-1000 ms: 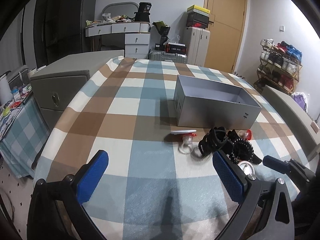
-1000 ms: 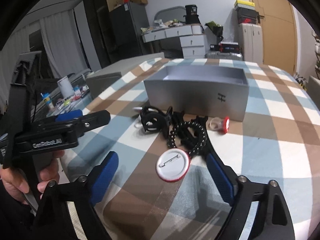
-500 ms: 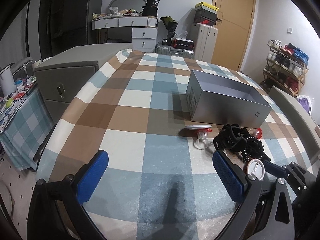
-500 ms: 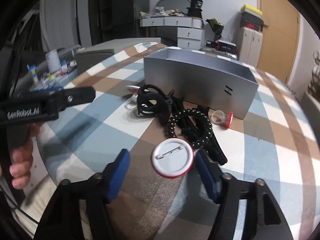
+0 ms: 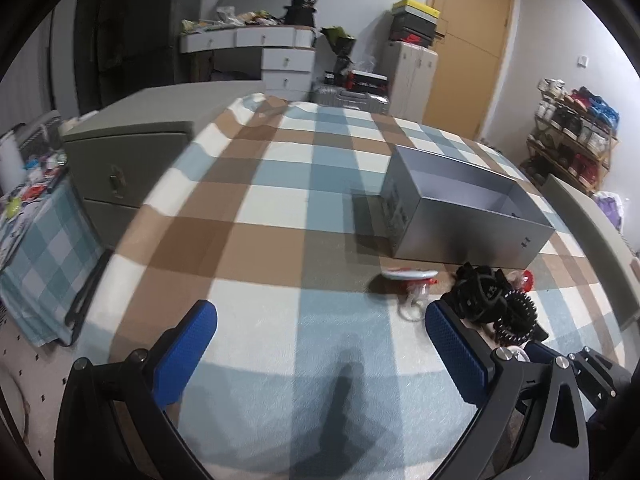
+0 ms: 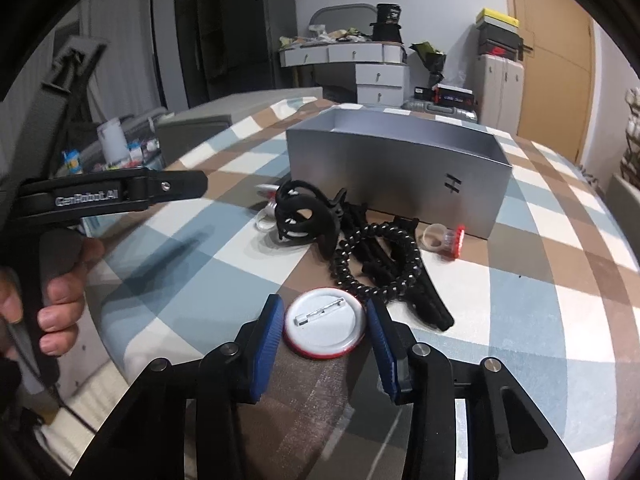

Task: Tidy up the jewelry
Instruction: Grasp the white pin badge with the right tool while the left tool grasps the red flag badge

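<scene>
**A:** what changed from a second ago?

**B:** mostly the right gripper (image 6: 325,334). Its jaws were spread wide, and they've just been closing in around the white pin badge (image 6: 324,322), which lies pin side up on the checkered surface (image 6: 532,312). Blue pads sit just beside its rim on both sides, can't tell if they're actually pressing yet.

**A:** and the left one?

**B:** left gripper (image 5: 320,344) is released, nothing between its pads, same as before. The view shifted a little. The black coil hair tie (image 6: 380,256), the clips and the red-topped ring (image 6: 446,238) remain in front of the silver box (image 6: 400,172).
</scene>
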`<state>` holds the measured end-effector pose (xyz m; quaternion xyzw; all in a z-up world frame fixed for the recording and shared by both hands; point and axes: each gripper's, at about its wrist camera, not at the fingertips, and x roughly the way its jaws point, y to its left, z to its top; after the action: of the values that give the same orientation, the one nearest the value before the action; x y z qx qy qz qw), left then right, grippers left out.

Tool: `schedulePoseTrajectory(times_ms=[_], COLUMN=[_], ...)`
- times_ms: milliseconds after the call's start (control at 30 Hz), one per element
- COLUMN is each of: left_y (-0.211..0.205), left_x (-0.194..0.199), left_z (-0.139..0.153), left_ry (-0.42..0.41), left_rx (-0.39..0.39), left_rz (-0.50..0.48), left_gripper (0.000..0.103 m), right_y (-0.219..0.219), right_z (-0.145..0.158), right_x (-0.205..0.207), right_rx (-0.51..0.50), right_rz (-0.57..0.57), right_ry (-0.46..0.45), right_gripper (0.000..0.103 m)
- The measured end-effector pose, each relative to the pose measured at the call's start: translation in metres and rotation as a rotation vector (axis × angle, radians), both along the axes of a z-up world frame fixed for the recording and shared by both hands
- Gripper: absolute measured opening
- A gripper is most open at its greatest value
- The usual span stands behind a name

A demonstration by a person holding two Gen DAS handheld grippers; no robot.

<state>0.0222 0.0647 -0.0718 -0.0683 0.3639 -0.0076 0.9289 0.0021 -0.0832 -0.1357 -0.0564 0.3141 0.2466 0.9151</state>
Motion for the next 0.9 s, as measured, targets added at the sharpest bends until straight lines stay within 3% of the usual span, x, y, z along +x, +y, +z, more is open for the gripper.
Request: schedulePoseTrajectory(times_ms=[200, 467, 667, 800, 900], left_y=[-0.009, -0.012, -0.015, -0.014, -0.017], left_x=[0.033, 0.061, 0.071, 0.077, 0.074], left_z=[-0.001, -0.009, -0.008, -0.013, -0.012], left_ry=[0.067, 0.151, 0.185, 0.222, 0.209], left_rx=[-0.075, -0.189, -0.213, -0.261, -0.242], left_rz=[-0.178, -0.315, -0.4, -0.417, -0.416], left_gripper=[0.102, 0.101, 0.101, 0.073, 0.071], right_y=[-0.017, -0.023, -0.025, -0.024, -0.022], right_z=[0.008, 0.016, 0.021, 0.021, 0.02], right_x=[-0.001, -0.005, -0.006, -0.005, -0.005], right_rx=[0.092, 0.117, 0.135, 0.139, 0.146], right_rz=[0.005, 0.016, 0.024, 0.022, 0.023], right_ry=[0.002, -0.019, -0.029, -0.018, -0.002], right_gripper=[0.042, 0.042, 0.042, 0.042, 0.042])
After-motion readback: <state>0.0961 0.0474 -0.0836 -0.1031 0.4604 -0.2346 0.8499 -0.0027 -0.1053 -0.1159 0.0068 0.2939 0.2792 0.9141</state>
